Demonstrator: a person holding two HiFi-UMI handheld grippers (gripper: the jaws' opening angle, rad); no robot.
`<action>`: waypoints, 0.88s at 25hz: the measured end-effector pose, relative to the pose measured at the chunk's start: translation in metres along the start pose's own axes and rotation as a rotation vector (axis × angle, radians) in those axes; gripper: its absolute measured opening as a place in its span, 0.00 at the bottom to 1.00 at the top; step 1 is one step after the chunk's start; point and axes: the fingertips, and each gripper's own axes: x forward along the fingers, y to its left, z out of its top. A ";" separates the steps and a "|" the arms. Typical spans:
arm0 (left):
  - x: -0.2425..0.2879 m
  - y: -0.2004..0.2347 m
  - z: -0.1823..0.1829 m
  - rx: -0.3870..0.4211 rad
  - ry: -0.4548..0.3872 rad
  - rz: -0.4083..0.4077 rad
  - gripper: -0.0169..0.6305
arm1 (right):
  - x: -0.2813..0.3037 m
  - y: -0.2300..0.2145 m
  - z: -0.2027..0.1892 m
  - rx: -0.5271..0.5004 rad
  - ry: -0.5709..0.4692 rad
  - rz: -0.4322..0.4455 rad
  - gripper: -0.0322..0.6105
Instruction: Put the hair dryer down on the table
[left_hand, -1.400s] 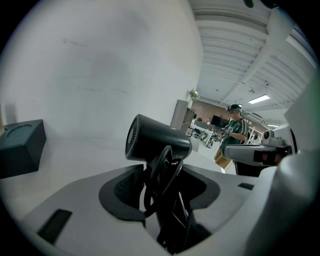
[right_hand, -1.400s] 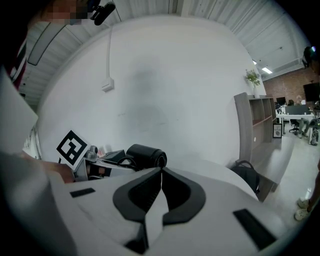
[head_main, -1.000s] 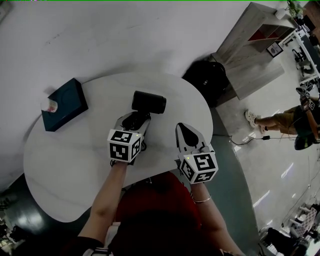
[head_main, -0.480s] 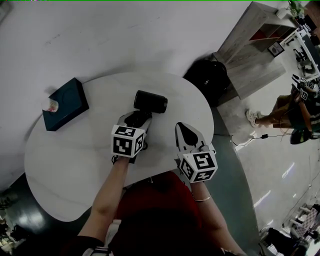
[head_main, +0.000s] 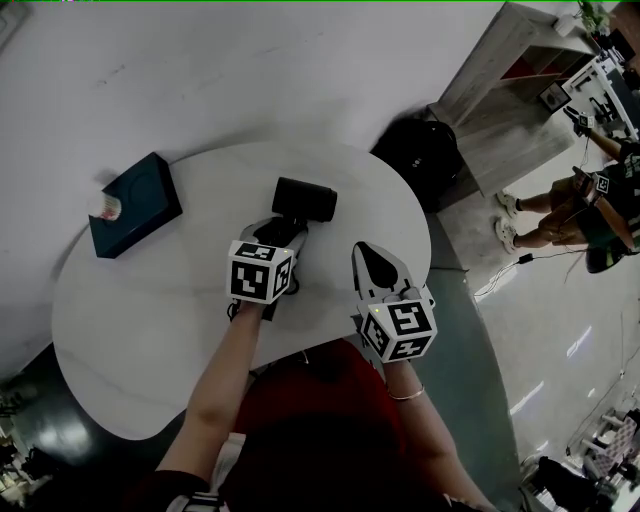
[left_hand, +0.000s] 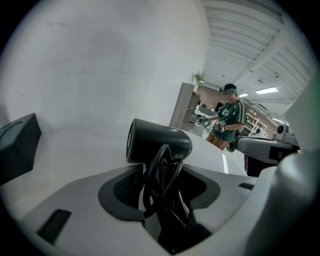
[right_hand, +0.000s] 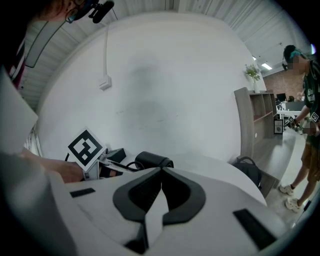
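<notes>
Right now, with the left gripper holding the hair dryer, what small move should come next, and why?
Probably lower the left gripper straight down. Its jaws clamp the hair dryer by the handle over the table, and I cannot tell that it rests there yet.

One hair dryer (head_main: 303, 198), one dark box (head_main: 135, 203), one table (head_main: 150, 310) — two tools (head_main: 283, 230) (head_main: 366, 253).

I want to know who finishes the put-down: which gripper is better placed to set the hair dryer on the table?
Left. The left gripper is clamped on the handle of the hair dryer, over the table. The right gripper is shut and empty, off to the side.
</notes>
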 end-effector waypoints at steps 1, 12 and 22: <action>0.000 0.000 0.000 -0.001 0.003 0.001 0.36 | 0.000 0.001 0.000 0.000 -0.001 0.002 0.07; 0.002 0.003 0.000 0.010 0.030 0.026 0.36 | -0.006 0.002 -0.002 -0.003 -0.004 0.005 0.07; -0.002 0.004 -0.001 0.033 0.020 0.011 0.44 | -0.008 0.005 0.000 -0.008 -0.011 0.010 0.07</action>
